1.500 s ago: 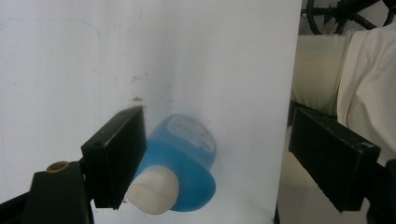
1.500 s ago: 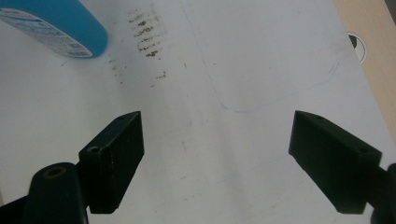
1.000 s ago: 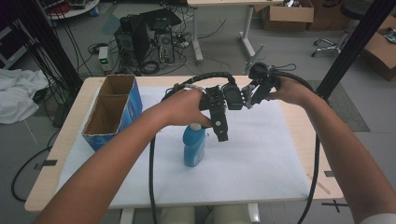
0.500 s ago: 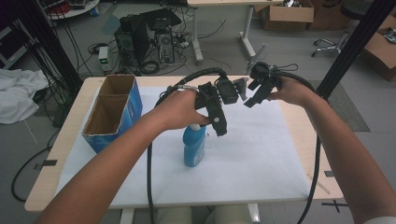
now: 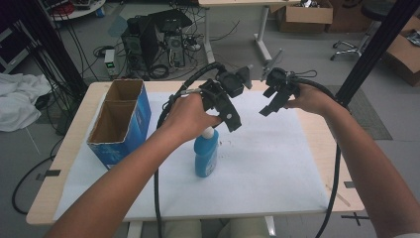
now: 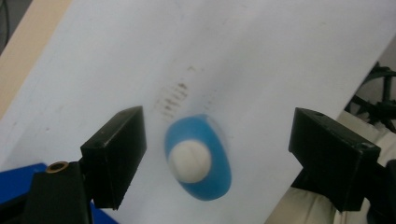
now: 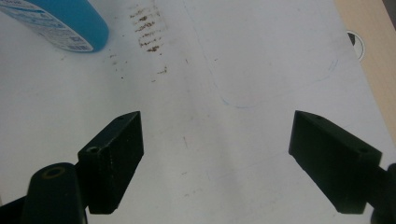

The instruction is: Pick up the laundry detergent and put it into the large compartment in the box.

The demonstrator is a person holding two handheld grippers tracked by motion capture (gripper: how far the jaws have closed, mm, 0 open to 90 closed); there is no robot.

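A blue bottle (image 5: 206,155) with a white cap stands upright on the white sheet near the table's middle. My left gripper (image 5: 233,121) hovers just above it, jaws open. In the left gripper view I look straight down on the bottle (image 6: 199,157); its white cap (image 6: 189,161) lies between the spread jaws, untouched. My right gripper (image 5: 269,107) is held in the air over the far right part of the sheet, open and holding nothing. The bottle's lower end (image 7: 60,22) shows at the top left of the right gripper view.
An open blue cardboard box (image 5: 119,121) with two compartments stands at the table's left. The white sheet (image 5: 277,168) covers most of the wooden table (image 5: 322,144) and has dark smudges (image 7: 148,28) near the bottle. Black cables trail from both grippers toward the front edge.
My left gripper has shifted left and toward me, coming over the bottle's cap. The right gripper drew slightly apart from the left one. The bottle has not moved.
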